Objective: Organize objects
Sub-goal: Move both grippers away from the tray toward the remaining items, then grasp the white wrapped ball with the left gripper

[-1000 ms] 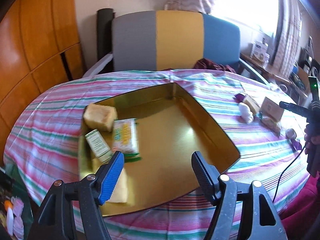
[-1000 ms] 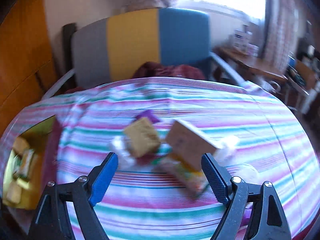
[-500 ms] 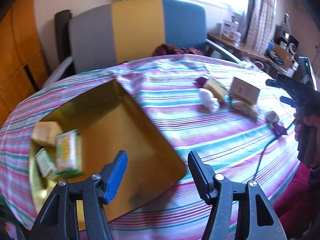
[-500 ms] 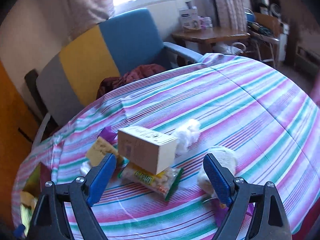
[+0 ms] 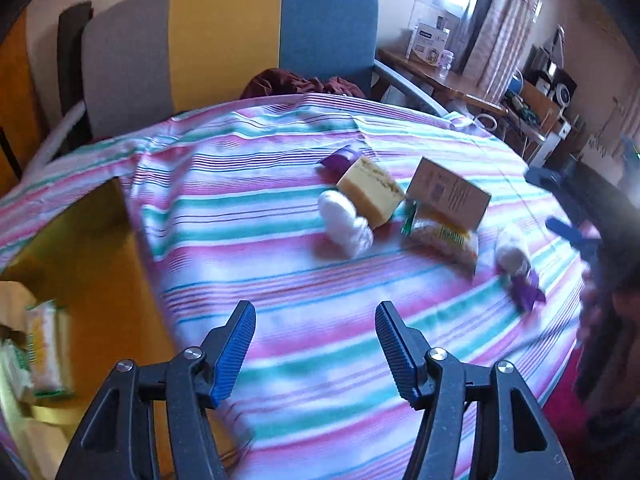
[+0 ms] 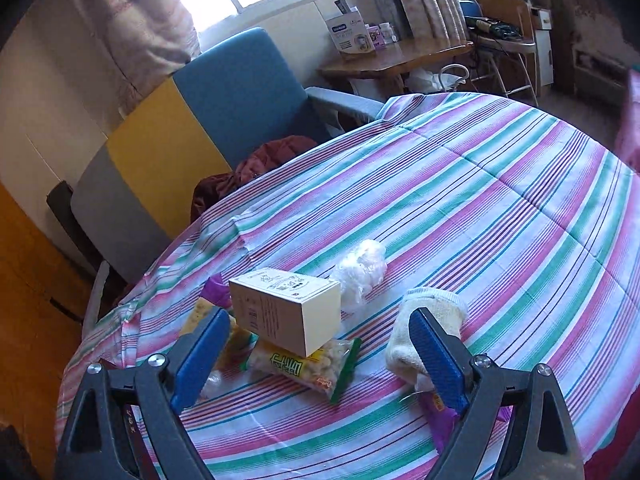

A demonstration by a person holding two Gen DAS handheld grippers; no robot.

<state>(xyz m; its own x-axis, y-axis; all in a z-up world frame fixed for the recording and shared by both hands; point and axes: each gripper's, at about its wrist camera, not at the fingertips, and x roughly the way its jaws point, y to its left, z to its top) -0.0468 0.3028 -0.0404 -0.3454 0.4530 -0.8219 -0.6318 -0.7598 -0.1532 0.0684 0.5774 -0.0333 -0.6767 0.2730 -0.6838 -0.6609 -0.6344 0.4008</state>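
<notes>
A cardboard box (image 6: 286, 308) leans on a snack packet (image 6: 302, 364) on the striped tablecloth (image 6: 500, 216); both show in the left wrist view, the box (image 5: 450, 192) and the packet (image 5: 444, 238). A yellow sponge block (image 5: 370, 190), a white plastic wad (image 5: 346, 220) and a rolled sock (image 6: 426, 326) lie beside them. My right gripper (image 6: 316, 360) is open just before the box and packet. My left gripper (image 5: 316, 348) is open and empty over bare cloth. The gold tray (image 5: 76, 248) at the left holds snack packets (image 5: 44, 344).
A grey, yellow and blue chair (image 5: 224, 40) stands behind the table with a dark red cloth (image 5: 304, 82) on its seat. A wooden side table (image 6: 394, 58) with boxes is at the back right. Purple wrappers (image 5: 524, 286) lie near the sock.
My left gripper has swung right, from over the gold tray to over the cloth near the loose items. My right gripper has moved closer to the box and packet.
</notes>
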